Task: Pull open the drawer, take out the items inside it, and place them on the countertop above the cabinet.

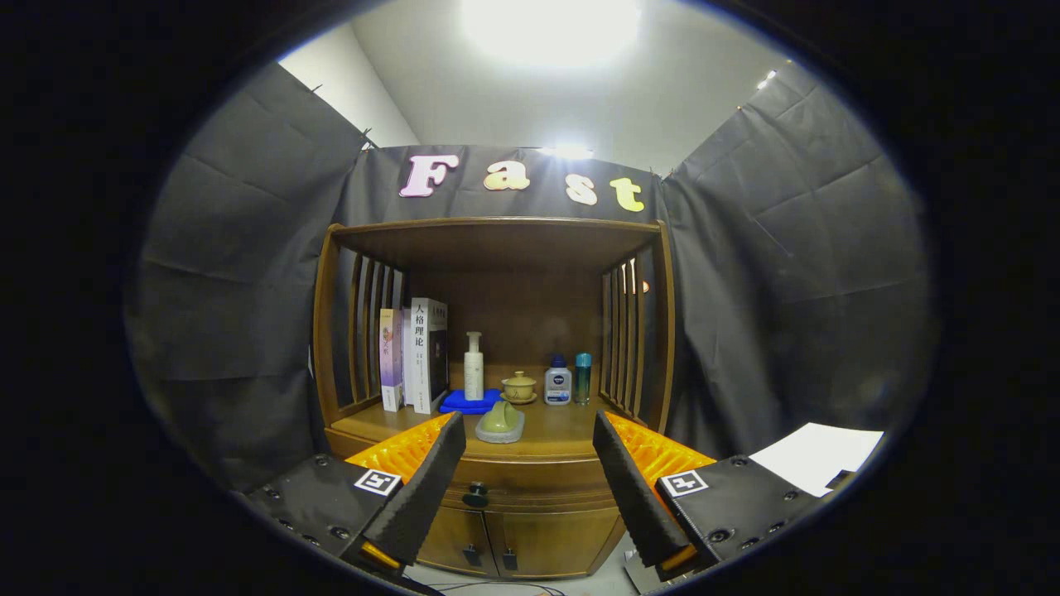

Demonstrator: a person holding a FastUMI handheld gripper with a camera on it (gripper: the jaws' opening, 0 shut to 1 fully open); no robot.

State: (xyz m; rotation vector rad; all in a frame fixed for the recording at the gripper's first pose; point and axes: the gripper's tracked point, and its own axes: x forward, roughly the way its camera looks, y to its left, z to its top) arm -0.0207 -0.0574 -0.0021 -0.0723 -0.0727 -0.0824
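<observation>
Item one, the gripper (528, 430): we see its two fingers spread wide apart, released, nothing between the pads, held in the air in front of the cabinet (497, 484).

Item two, the drawer (530, 478): closed, its front flush under the countertop (563, 430), with a dark knob (475, 495) at the middle. The knob lies between the fingers, nearer the left one, and apart from both. We cannot see what the drawer holds.

Item three, two lower cabinet doors (505, 542) beneath the drawer, each with a small dark handle at the centre seam, both shut.

Item four, countertop goods, front to back:
- a pale green object on a grey dish (500, 424), near the front edge, just beyond the gap between the fingers;
- a blue folded cloth (469, 403) behind it, toward the left;
- a white pump bottle (474, 367) standing upright at the back edge of the cloth;
- a lidded yellow tea bowl on a saucer (519, 387), centre;
- a squat white bottle with a blue cap (557, 382) and a slim teal bottle (583, 377) just beside it, to the right;
- upright books (416, 354) against the left slatted side.

Item five, a white sheet (816, 455) lies beyond the right finger, well apart from the cabinet.
</observation>
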